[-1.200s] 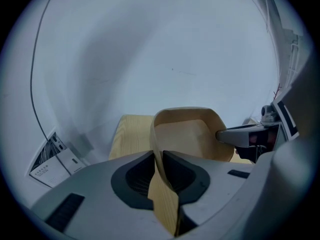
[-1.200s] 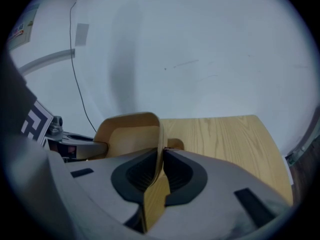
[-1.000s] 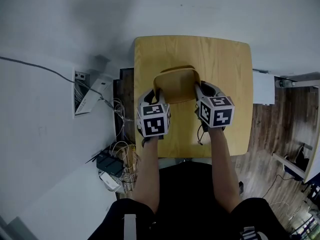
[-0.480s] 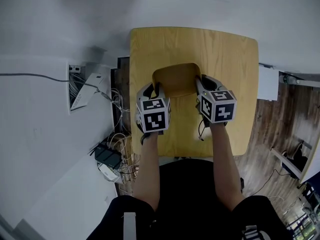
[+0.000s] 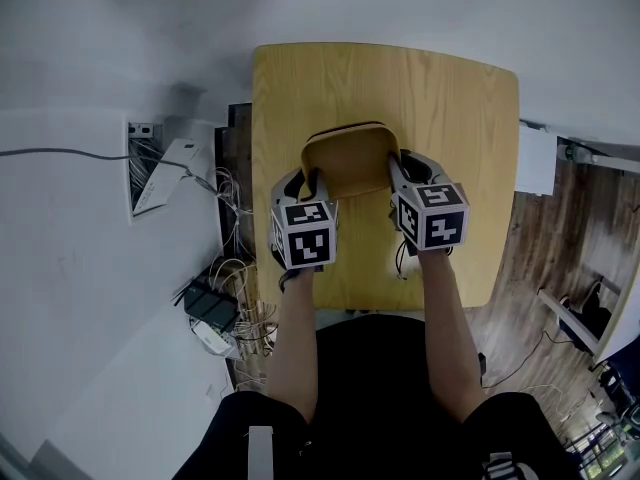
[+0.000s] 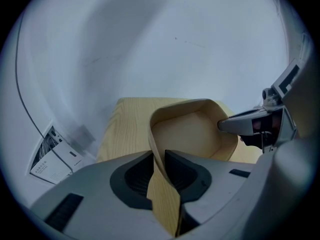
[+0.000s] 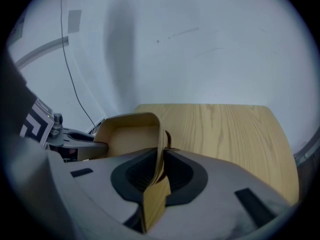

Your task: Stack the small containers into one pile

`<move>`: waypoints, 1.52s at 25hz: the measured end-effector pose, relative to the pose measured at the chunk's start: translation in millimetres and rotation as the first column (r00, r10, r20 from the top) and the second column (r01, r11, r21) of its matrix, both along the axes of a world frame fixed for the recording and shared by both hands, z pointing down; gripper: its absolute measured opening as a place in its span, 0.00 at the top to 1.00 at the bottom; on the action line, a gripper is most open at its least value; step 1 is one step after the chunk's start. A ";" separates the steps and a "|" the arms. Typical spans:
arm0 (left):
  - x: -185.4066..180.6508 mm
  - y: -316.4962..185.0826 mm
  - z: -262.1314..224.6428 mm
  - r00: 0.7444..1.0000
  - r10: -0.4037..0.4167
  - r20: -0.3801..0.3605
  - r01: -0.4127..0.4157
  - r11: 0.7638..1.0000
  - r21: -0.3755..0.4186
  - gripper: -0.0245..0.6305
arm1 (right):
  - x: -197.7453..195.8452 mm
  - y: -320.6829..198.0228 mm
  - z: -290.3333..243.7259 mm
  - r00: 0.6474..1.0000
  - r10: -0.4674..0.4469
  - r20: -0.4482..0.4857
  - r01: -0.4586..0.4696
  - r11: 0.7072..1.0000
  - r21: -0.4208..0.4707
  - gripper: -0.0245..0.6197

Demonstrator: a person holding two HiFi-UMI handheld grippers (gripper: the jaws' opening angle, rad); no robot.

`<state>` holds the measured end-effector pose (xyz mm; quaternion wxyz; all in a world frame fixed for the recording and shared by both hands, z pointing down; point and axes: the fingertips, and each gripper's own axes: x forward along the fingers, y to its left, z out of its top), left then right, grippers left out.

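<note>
Only in right gripper view: container (image 7: 131, 136) wall between right tongs (image 7: 161, 154).

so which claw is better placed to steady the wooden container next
Right, probably. The right claw is clamped on the wall of the wooden container; the left claw has just been opening, with that wall between its jaws.

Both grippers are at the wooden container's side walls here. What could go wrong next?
The left gripper has just been opening its jaws with a wall of the container between them. If it isn't resting on the table yet, the right gripper alone holds one thin wall, so it could tilt or slip.
</note>
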<state>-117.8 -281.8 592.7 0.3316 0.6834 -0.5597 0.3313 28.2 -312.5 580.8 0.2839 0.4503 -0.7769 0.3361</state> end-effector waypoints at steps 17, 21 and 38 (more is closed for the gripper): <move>-12.8 -8.7 -9.3 1.000 -0.030 -0.001 0.030 0.996 0.086 0.88 | 6.3 -9.3 -7.6 0.998 0.020 -0.058 -0.015 0.996 0.088 0.95; -11.3 -7.8 -3.2 0.999 -0.032 -0.006 0.033 0.996 0.087 0.88 | 7.5 -6.8 -1.9 0.997 0.022 -0.074 -0.016 0.997 0.081 0.95; -24.0 0.0 -50.3 0.998 -0.051 -0.041 0.059 0.977 0.205 0.95 | -4.1 12.1 -44.5 0.999 0.014 -0.046 -0.005 0.984 0.176 0.95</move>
